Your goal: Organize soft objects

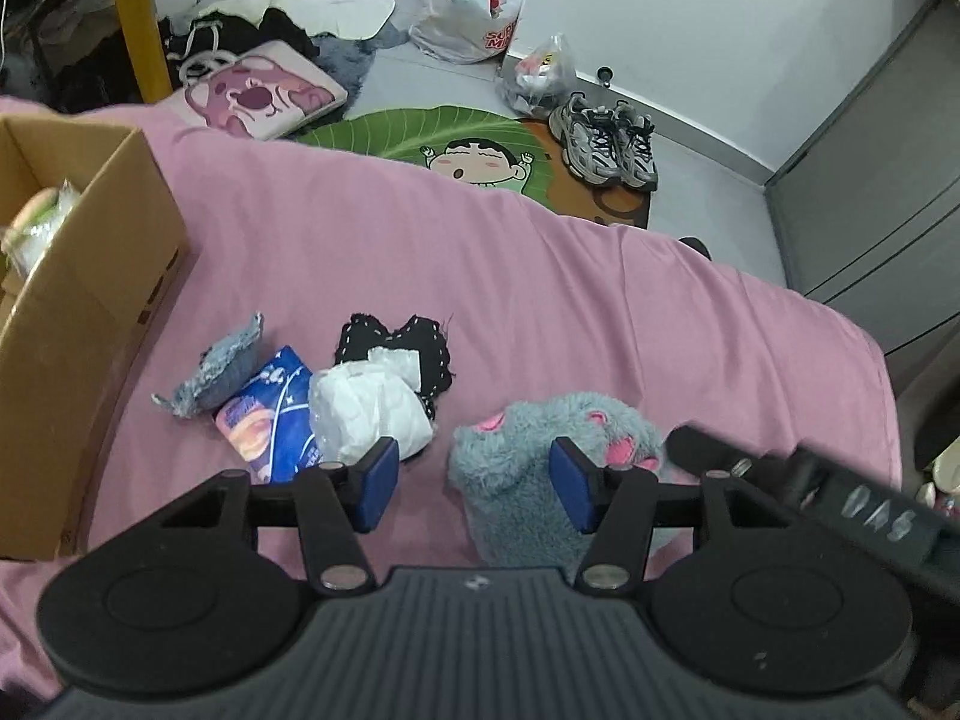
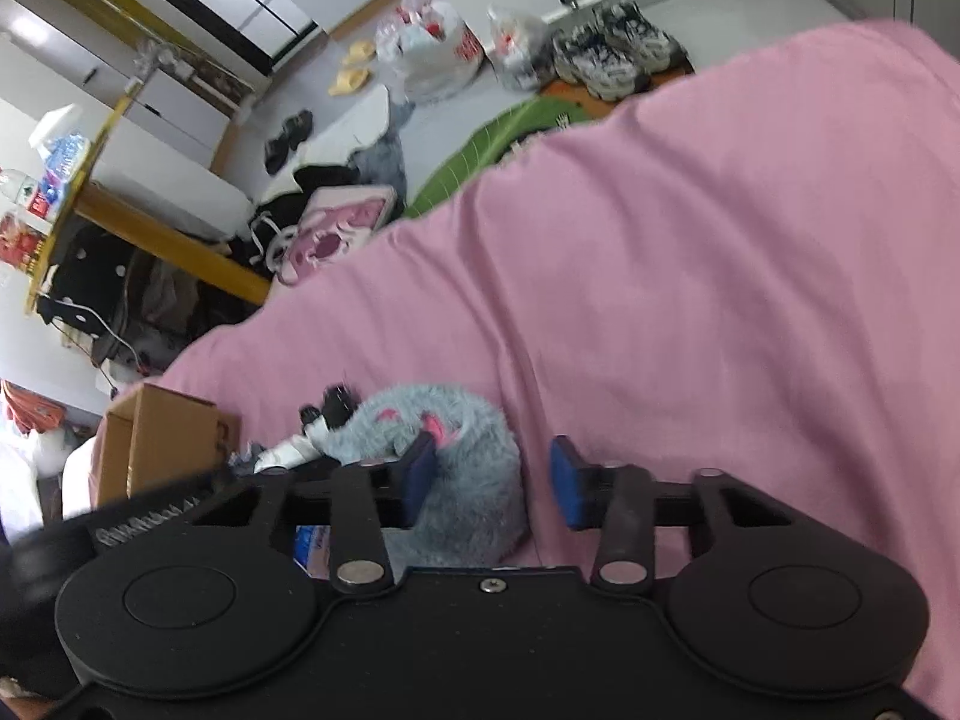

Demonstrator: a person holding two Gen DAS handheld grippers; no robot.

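Observation:
A grey plush toy (image 1: 528,468) with pink ears lies on the pink bed sheet (image 1: 540,276). My left gripper (image 1: 477,483) is open just above the sheet, its right finger over the plush. To its left lie a white padded bundle (image 1: 366,408), a black stitched cloth (image 1: 402,342), a blue snack packet (image 1: 270,420) and a denim scrap (image 1: 222,369). My right gripper (image 2: 492,480) is open, with the plush (image 2: 456,468) between its fingers; whether they touch it is unclear. Part of that gripper (image 1: 810,480) shows at the right of the left wrist view.
An open cardboard box (image 1: 78,300) with items inside stands on the bed at left; it also shows in the right wrist view (image 2: 162,444). Beyond the bed edge, the floor holds sneakers (image 1: 606,138), plastic bags (image 1: 474,6), a green mat (image 1: 432,132) and clothes.

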